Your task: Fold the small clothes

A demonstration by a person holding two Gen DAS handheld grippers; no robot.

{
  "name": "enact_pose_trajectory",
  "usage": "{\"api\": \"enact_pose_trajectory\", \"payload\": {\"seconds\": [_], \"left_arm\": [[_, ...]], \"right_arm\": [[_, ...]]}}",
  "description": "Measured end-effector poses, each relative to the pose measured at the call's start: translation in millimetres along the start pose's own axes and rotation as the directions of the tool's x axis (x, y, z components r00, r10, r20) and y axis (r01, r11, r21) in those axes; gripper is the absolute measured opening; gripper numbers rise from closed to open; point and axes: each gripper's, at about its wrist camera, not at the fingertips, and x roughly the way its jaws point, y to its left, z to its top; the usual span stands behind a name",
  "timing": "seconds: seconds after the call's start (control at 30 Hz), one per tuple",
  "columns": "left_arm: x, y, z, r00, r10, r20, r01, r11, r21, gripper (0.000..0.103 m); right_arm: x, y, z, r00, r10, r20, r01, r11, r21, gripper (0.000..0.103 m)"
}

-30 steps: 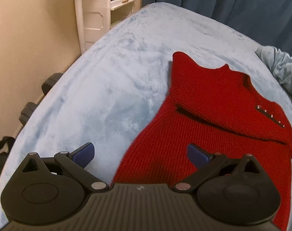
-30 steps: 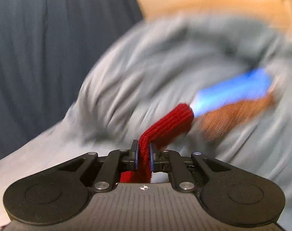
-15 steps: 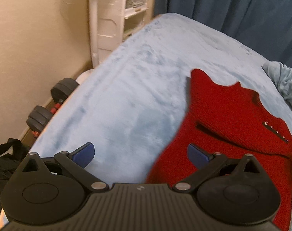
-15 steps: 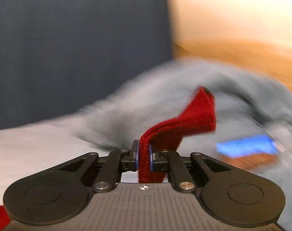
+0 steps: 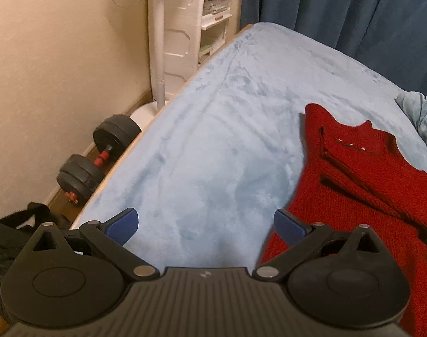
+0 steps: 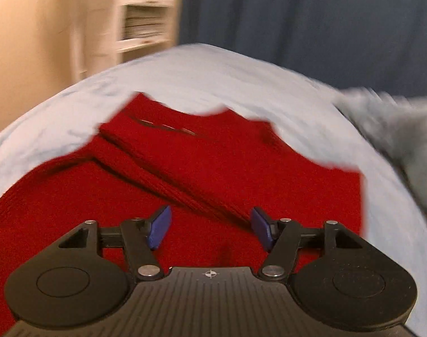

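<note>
**Sleeve fold released; next grip to be chosen**

Pale blue plush bedding (image 5: 213, 146) covers the work surface, with a dark curtain (image 5: 354, 8) behind it and a white shelf unit (image 5: 191, 28) at its far corner. All positions below are given relative to the red knit sweater (image 6: 213, 174).

**Location.** The sweater lies flat on the bedding, well clear of the shelf unit. A crumpled grey-blue cloth (image 6: 396, 134) lies beside its right shoulder.

**Orientation.** The neckline points away from both cameras, toward the curtain. The long axis runs from the near hem to the far collar. One sleeve lies folded diagonally across the chest.

**Grippers.** The right gripper (image 6: 210, 227) hovers over the lower body of the sweater. Its jaws have just been opening, and no fabric sits between the blue pads (image 6: 160, 227). The left gripper (image 5: 205, 226) stands wide and empty over bare bedding, just beside the sweater's left edge.

**Step in hand.** Judged from the layout, the sleeve fold has been laid and let go.

**Next move.** Probably a side panel or the hem must be pinched at two points and carried across the body, keeping the laid sleeve undisturbed.
</note>
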Motion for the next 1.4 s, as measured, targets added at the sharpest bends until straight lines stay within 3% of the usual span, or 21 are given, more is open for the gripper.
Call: {"api": "enact_pose_trajectory", "payload": {"seconds": [0.1, 0.23, 0.5, 0.7, 1.03, 1.4], "left_arm": [[-5.5, -10.4, -3.8, 1.0, -0.026, -0.001, 0.026, 1.0, 0.006, 0.103], [-28.8, -30.3, -16.0, 0.999, -0.042, 0.015, 0.041, 0.995, 0.096, 0.103], [-113.1, -49.1, -89.1, 0.995, -0.092, -0.026, 0.095, 0.961, 0.259, 0.103], [-167.5, -44.0, -147.5, 0.991, -0.115, -0.067, 0.129, 0.945, 0.3, 0.103], [-222.8, -48.8, -176.2, 0.989, -0.149, -0.003, 0.14, 0.922, 0.36, 0.103], [-237.2, -44.2, -175.2, 0.988, -0.148, 0.032, 0.128, 0.928, 0.349, 0.103]], "right_arm": [[-42.0, -35.6, -22.6, 0.996, -0.081, -0.024, 0.083, 0.993, 0.079, 0.065], [-107.8, -51.6, -59.8, 0.992, -0.126, -0.026, 0.128, 0.987, 0.101, 0.068], [-223.6, -20.1, -93.3, 0.99, -0.135, -0.029, 0.138, 0.98, 0.145, 0.072], [-287.3, 7.8, -114.3, 0.992, -0.127, 0.011, 0.125, 0.985, 0.119, 0.074], [-333.7, 26.1, -131.6, 0.991, -0.119, 0.057, 0.111, 0.984, 0.139, 0.077], [-340.0, 27.0, -134.6, 0.992, -0.107, 0.06, 0.096, 0.983, 0.159, 0.077]]}}
